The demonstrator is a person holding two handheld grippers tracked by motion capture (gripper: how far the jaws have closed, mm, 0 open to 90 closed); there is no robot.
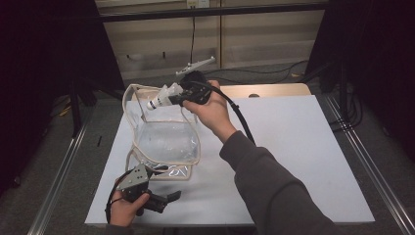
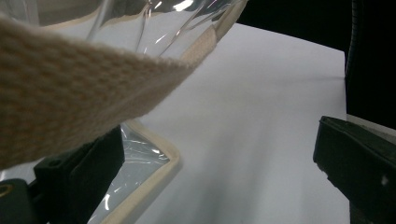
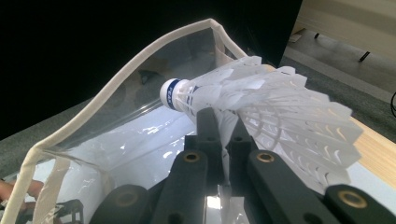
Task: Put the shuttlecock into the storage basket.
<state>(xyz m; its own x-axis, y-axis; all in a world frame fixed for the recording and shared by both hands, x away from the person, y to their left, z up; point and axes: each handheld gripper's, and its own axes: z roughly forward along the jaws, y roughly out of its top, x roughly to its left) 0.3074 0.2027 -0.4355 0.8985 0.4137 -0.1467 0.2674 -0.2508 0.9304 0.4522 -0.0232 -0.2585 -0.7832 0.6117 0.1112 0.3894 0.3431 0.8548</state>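
A white feather shuttlecock (image 1: pixel 159 100) (image 3: pixel 261 102) with a blue-banded cork tip is held above the raised mouth of a clear plastic bag (image 1: pixel 166 137) with beige trim (image 3: pixel 116 74). My right gripper (image 1: pixel 178 98) (image 3: pixel 223 123) is shut on the shuttlecock's feather skirt, with the cork pointing left toward the bag. My left gripper (image 1: pixel 166 183) (image 2: pixel 217 158) rests at the bag's near edge with its jaws wide apart. A beige strap (image 2: pixel 70 93) of the bag drapes over its left jaw, and the bag's trimmed corner (image 2: pixel 154 172) lies just past it.
The bag lies on a white board (image 1: pixel 293 147) over a wooden tabletop (image 1: pixel 274 90). A black cable (image 1: pixel 240 117) trails from the right gripper across the board. A white object (image 1: pixel 195 65) lies on the floor behind, and metal rails (image 1: pixel 372 166) run along both sides.
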